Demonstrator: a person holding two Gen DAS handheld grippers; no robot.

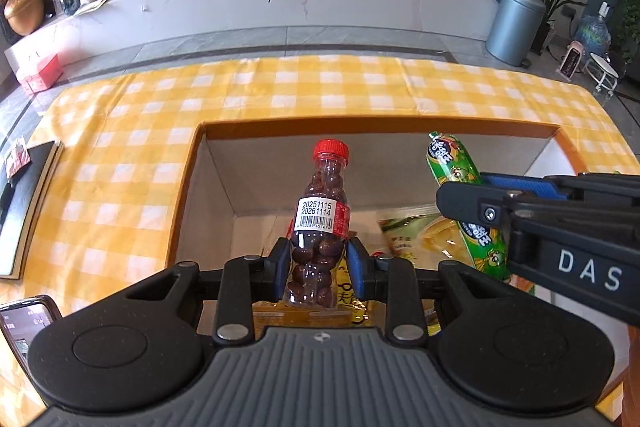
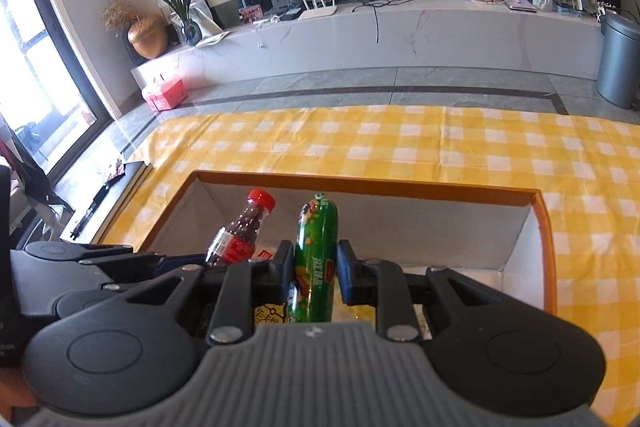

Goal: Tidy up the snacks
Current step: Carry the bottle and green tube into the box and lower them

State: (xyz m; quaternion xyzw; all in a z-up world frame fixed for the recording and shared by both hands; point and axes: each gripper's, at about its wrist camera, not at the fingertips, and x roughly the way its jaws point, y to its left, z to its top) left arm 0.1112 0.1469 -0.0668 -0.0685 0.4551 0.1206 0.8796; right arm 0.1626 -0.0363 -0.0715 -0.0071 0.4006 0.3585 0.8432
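Gripping rigid, slick bottle (image 1: 319, 227) low in left gripper (image 1: 319, 267); right gripper (image 2: 314, 269) jaws clamped mid-length on soft sausage (image 2: 315, 251); likely light.

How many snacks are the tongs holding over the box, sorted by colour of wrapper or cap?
Red-capped bottle of chocolate balls, in the left tongs: 1
Green sausage stick, in the right tongs: 1
Total held: 2
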